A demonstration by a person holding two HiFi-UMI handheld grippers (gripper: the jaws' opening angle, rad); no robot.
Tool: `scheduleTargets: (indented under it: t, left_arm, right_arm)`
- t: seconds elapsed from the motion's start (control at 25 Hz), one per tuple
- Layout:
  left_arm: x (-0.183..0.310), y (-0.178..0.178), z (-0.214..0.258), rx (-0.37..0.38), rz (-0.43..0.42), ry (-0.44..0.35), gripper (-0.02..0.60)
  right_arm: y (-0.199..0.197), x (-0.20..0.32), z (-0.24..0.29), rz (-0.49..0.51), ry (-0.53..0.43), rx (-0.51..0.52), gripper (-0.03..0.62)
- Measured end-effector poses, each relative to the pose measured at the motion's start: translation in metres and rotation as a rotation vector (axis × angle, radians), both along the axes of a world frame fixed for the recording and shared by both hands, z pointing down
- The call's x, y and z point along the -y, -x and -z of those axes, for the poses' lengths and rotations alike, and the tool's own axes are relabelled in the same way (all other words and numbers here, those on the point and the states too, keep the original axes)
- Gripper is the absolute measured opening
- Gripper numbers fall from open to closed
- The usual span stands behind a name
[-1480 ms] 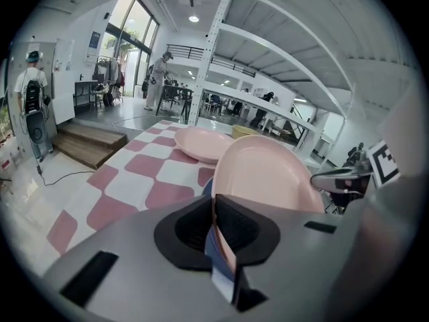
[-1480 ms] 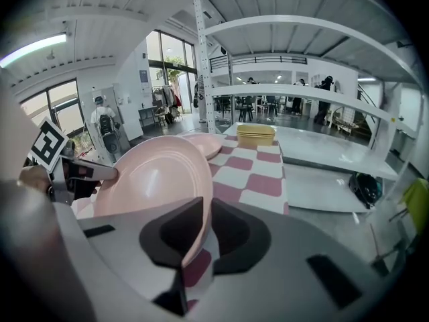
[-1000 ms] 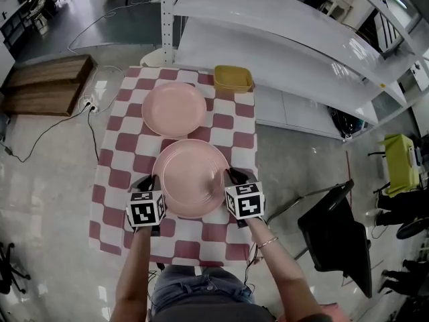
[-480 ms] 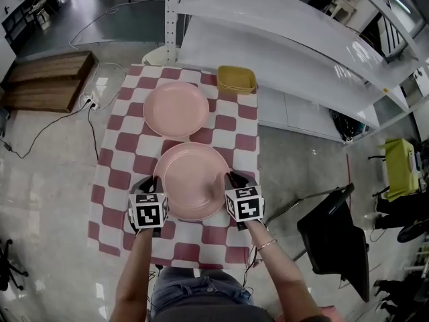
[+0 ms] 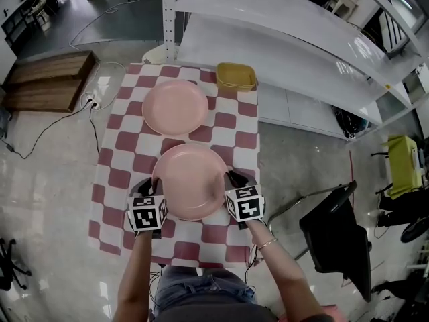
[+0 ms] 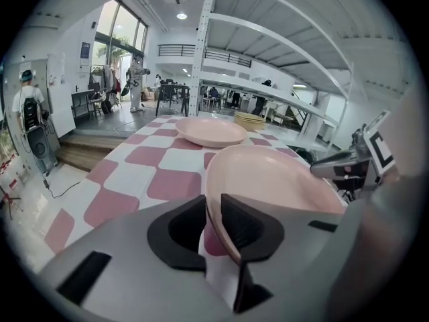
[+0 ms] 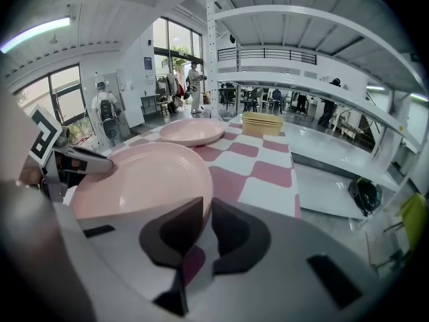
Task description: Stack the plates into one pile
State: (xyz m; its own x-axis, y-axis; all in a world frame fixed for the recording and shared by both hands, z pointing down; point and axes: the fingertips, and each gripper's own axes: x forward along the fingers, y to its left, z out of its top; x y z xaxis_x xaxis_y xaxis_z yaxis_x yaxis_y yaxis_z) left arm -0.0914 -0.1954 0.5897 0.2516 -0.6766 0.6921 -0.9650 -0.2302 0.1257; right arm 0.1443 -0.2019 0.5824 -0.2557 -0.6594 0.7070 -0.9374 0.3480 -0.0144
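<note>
Pink and glossy, two round shallow plates lie on the red-and-white checkered table [image 5: 114,173]. The near plate [image 5: 191,180] sits in the lower middle of the head view. The far plate [image 5: 175,107] lies above it in the frame, apart from it, with a strip of checks showing between the two. Both have a smooth raised rim and a plain, unpatterned face. A small stack of yellow dishes [image 5: 235,76] stands at the table's upper right corner.

Both grippers point down at the near plate from opposite sides. The left gripper [image 5: 146,185] is at the plate's lower left edge and the right gripper [image 5: 234,178] at its lower right edge.

In the left gripper view, the left gripper [image 6: 213,203] has its black jaws set on either side of the near plate [image 6: 275,180]. The rim runs up through the narrow slot between them. These jaws have just been opening, so the grasp is released and the rim merely passes between the pads.

In the right gripper view, the right gripper [image 7: 206,210] has its jaws drawn close together. The rim of the near plate [image 7: 141,176] enters the gap from the left, and the jaws are clenched on that edge. The far plate [image 7: 191,131] shows beyond, in the upper middle of that frame.
</note>
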Motion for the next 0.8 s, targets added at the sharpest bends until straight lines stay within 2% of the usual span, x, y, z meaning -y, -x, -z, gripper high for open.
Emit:
scheduleTargets:
  t: [0.24, 0.48, 0.8]
  left_arm:
    - [-0.004, 0.0, 0.001, -0.015, 0.022, -0.003, 0.11]
    - [-0.015, -0.001, 0.004, -0.102, 0.092, 0.01, 0.115]
    - [-0.022, -0.002, 0.004, -0.071, 0.122, -0.011, 0.118]
  right_arm:
    - [0.0, -0.001, 0.005, -0.005, -0.013, 0.031, 0.051]
    - [-0.001, -0.008, 0.006, -0.008, 0.003, 0.077, 0.068]
    - [0.001, -0.015, -0.002, -0.002, 0.049, 0.121, 0.098]
